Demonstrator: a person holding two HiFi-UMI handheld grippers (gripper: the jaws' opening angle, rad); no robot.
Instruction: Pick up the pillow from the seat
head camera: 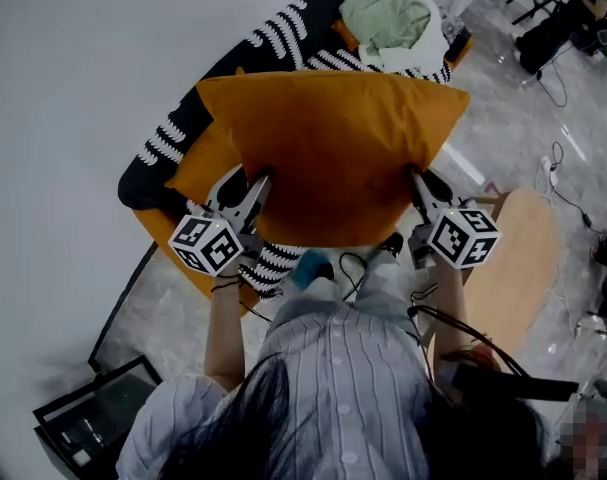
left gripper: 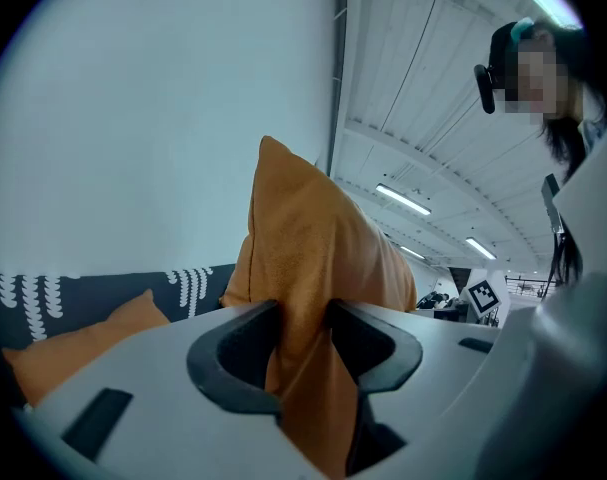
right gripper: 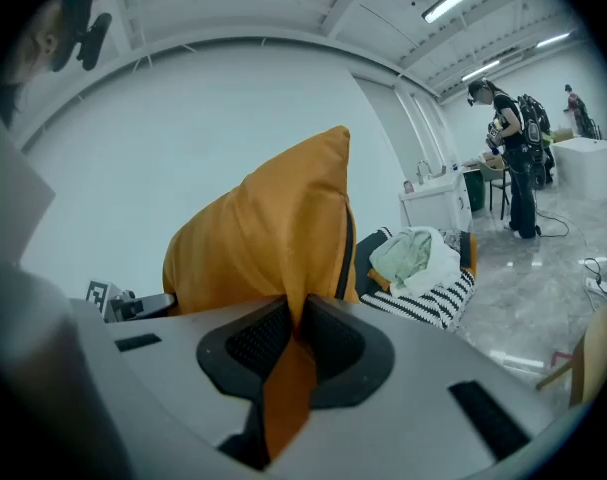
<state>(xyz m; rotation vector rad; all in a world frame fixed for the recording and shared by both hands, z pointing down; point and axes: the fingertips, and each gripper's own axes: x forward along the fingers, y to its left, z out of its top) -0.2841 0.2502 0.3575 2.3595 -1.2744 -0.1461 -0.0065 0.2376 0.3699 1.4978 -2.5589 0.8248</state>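
A large orange pillow (head camera: 328, 153) hangs in the air above the dark seat (head camera: 168, 143) with white patterns, held up by its two lower corners. My left gripper (head camera: 253, 196) is shut on the pillow's left corner; in the left gripper view the orange fabric (left gripper: 313, 258) is pinched between the jaws of the left gripper (left gripper: 303, 333). My right gripper (head camera: 421, 186) is shut on the right corner, and in the right gripper view the right gripper (right gripper: 295, 333) clamps a thin fold of the pillow (right gripper: 263, 238). The pillow hides the middle of the seat.
A second orange cushion (head camera: 196, 165) and a black-and-white striped cushion (head camera: 275, 264) lie on the seat below. A pale green and white cloth pile (head camera: 391, 20) sits at its far end. A round wooden stool (head camera: 518, 258) stands right, a black box (head camera: 91, 420) lower left.
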